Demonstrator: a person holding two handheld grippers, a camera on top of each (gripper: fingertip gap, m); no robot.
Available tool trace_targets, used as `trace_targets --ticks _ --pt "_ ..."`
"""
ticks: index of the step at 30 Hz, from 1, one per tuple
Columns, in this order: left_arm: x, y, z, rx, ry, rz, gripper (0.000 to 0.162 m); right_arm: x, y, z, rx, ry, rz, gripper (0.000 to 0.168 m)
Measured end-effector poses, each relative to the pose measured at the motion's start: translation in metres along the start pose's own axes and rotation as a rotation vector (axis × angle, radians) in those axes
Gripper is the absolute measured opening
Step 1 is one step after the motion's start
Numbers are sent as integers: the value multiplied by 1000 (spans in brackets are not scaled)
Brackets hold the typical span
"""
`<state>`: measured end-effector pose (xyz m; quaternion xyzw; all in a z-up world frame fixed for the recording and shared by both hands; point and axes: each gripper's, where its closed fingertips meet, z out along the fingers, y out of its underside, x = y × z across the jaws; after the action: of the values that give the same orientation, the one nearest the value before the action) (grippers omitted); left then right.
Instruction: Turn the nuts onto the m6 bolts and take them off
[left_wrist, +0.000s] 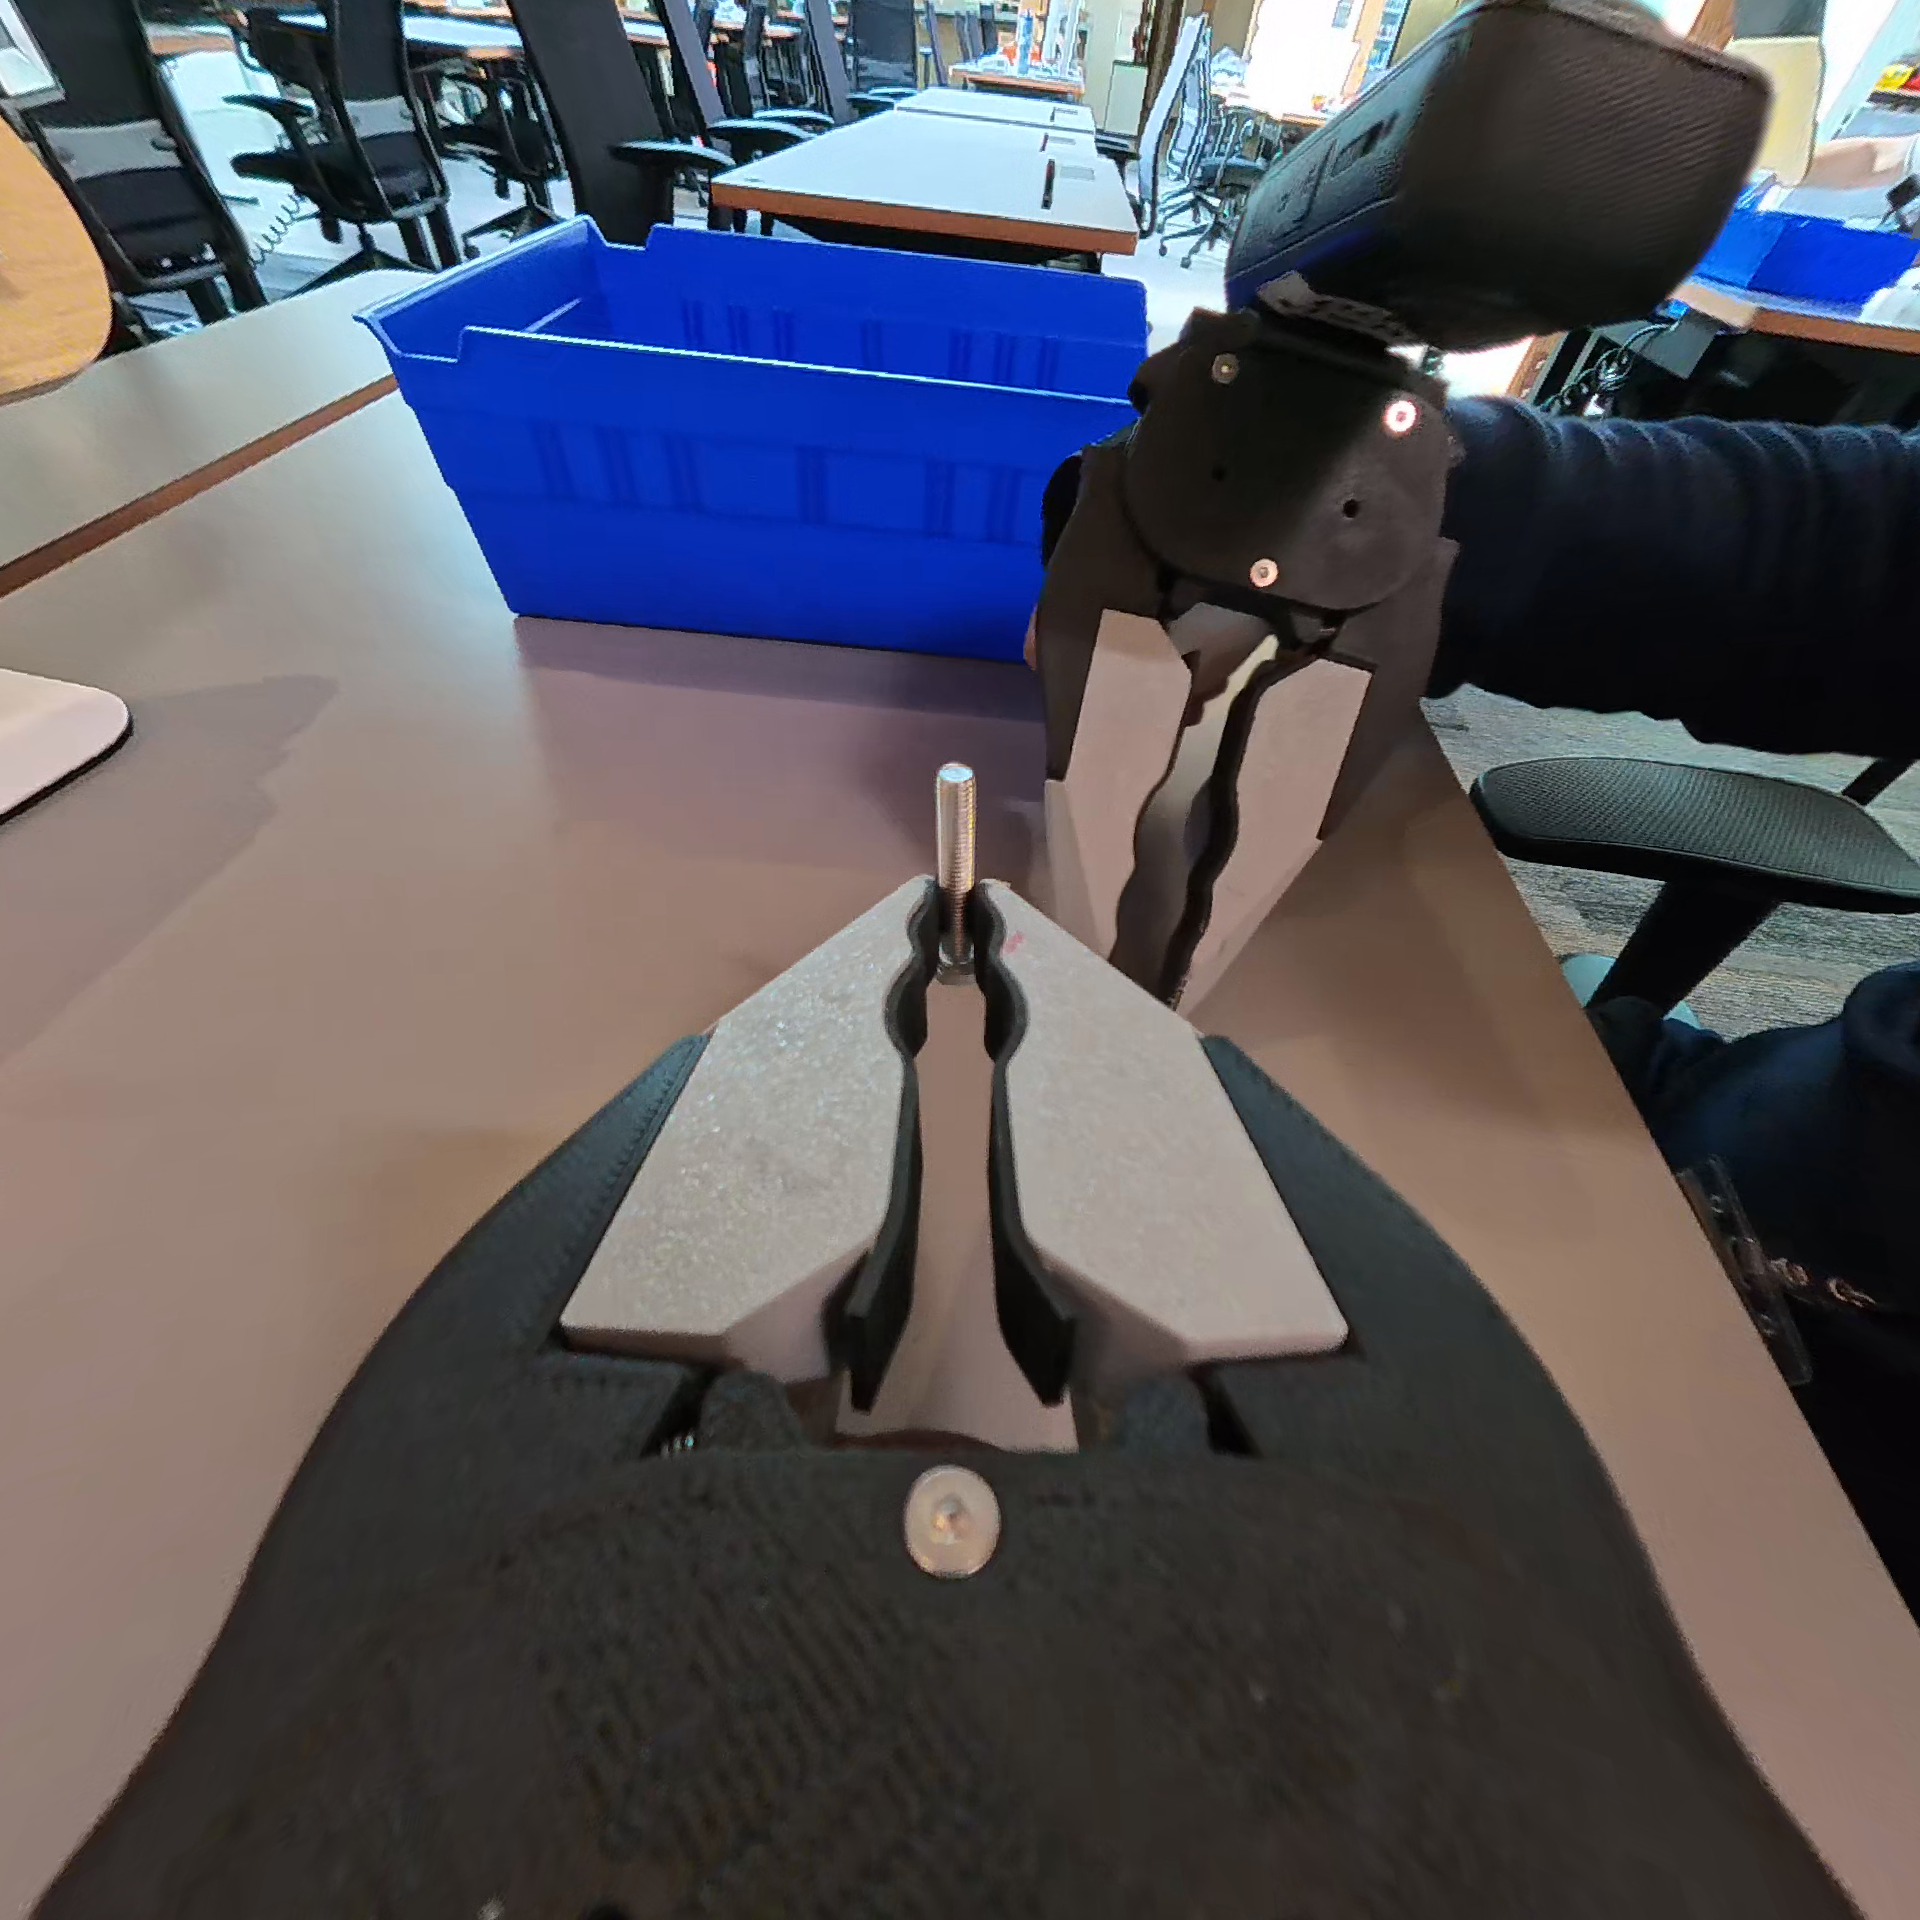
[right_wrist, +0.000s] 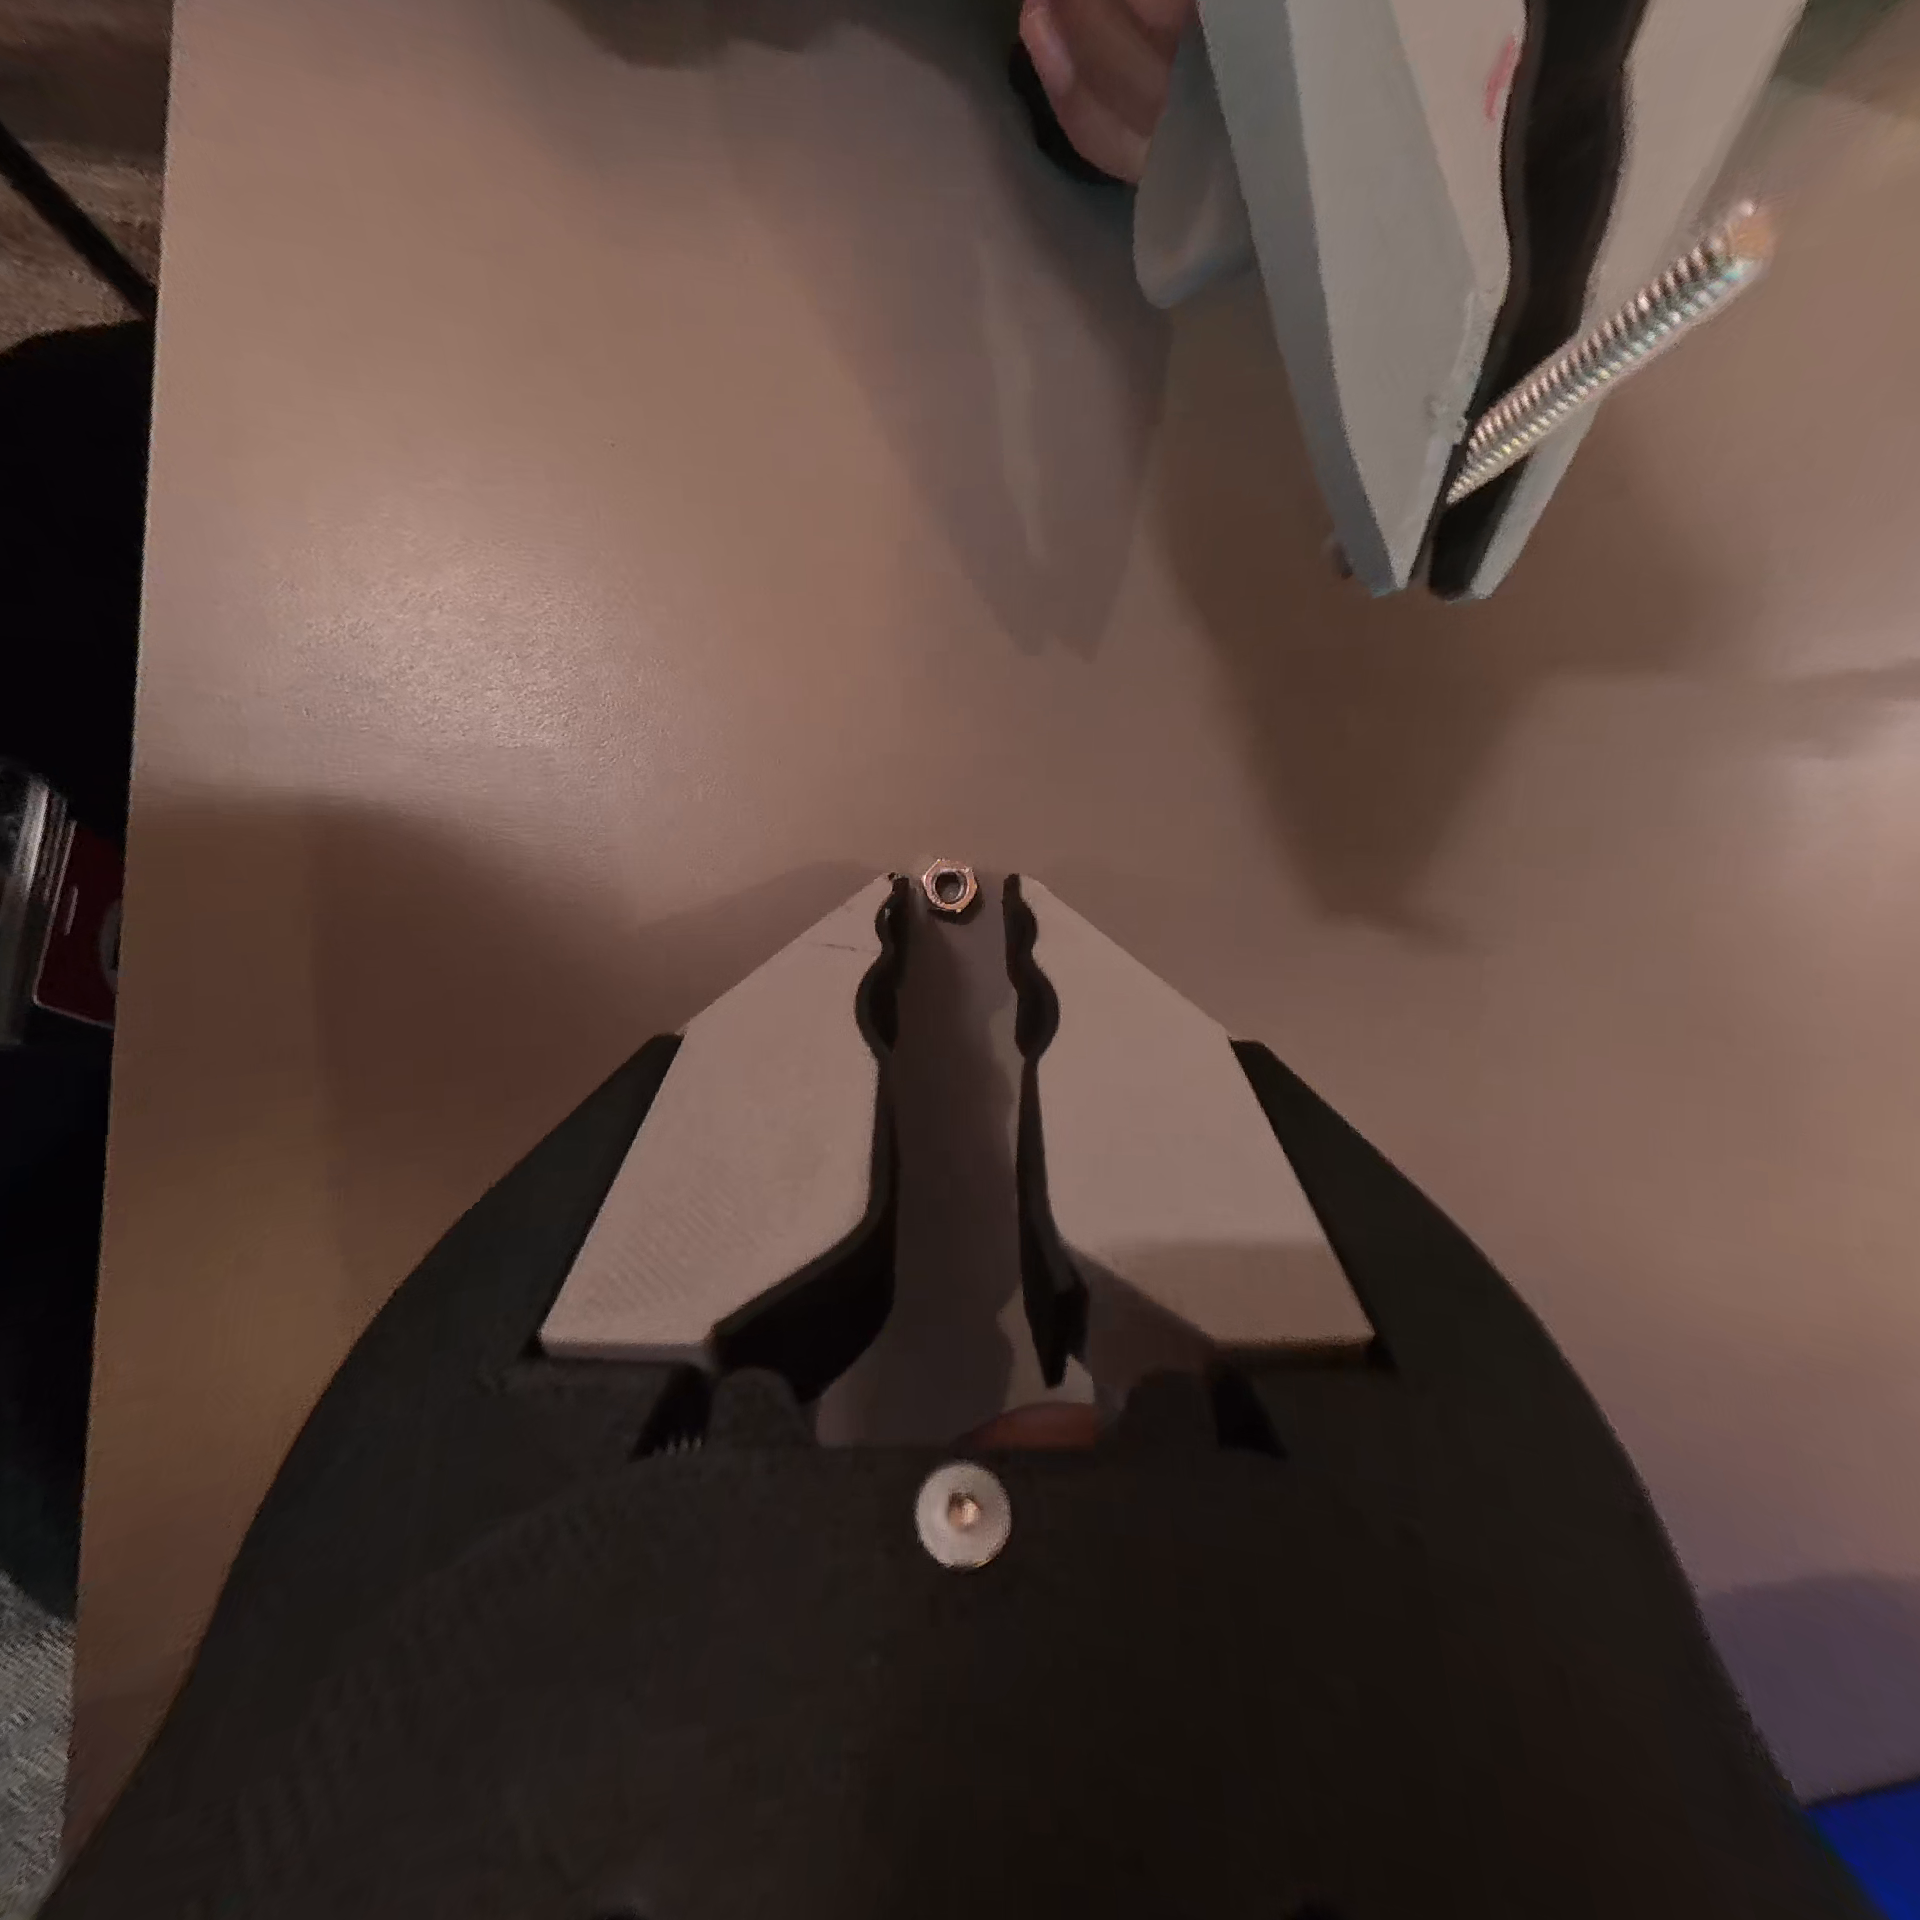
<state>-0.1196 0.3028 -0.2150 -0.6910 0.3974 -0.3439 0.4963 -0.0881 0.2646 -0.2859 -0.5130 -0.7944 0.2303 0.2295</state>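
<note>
My left gripper (left_wrist: 954, 896) is shut on a silver M6 bolt (left_wrist: 954, 821) and holds it upright, threaded end up, head (left_wrist: 952, 971) below the fingertips. It also shows in the right wrist view (right_wrist: 1444, 577), at the top right, with the bolt (right_wrist: 1621, 343) sticking out. A small hex nut (right_wrist: 948, 891) lies flat on the table between the tips of my right gripper (right_wrist: 954, 888). The jaws stand narrowly apart on either side of the nut, with small gaps. In the left wrist view the right gripper (left_wrist: 1174, 982) points down at the table just right of the bolt.
A blue plastic bin (left_wrist: 769, 457) stands on the brown table (left_wrist: 416, 883) behind the bolt. The table's right edge (left_wrist: 1558, 987) runs close to the right gripper, with a chair armrest (left_wrist: 1704, 831) beyond it. A person's dark sleeve (left_wrist: 1683, 561) holds the right gripper. Spacing between my two grippers at the tips: around 9 centimetres.
</note>
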Motion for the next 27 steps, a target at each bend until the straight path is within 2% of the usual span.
trace_targets --ticks 6,12,21,27 --pt "0 0 1 -3 -5 10 3 -4 -4 4 -4 -78 11 7" --pt "1 -2 1 8 -8 19 3 2 -2 1 9 -10 57 7" --pt "5 -1 6 -6 -15 46 3 25 -41 -48 131 138 102 7" --pt "0 1 11 -31 -69 53 3 53 -69 -70 144 139 170 7"
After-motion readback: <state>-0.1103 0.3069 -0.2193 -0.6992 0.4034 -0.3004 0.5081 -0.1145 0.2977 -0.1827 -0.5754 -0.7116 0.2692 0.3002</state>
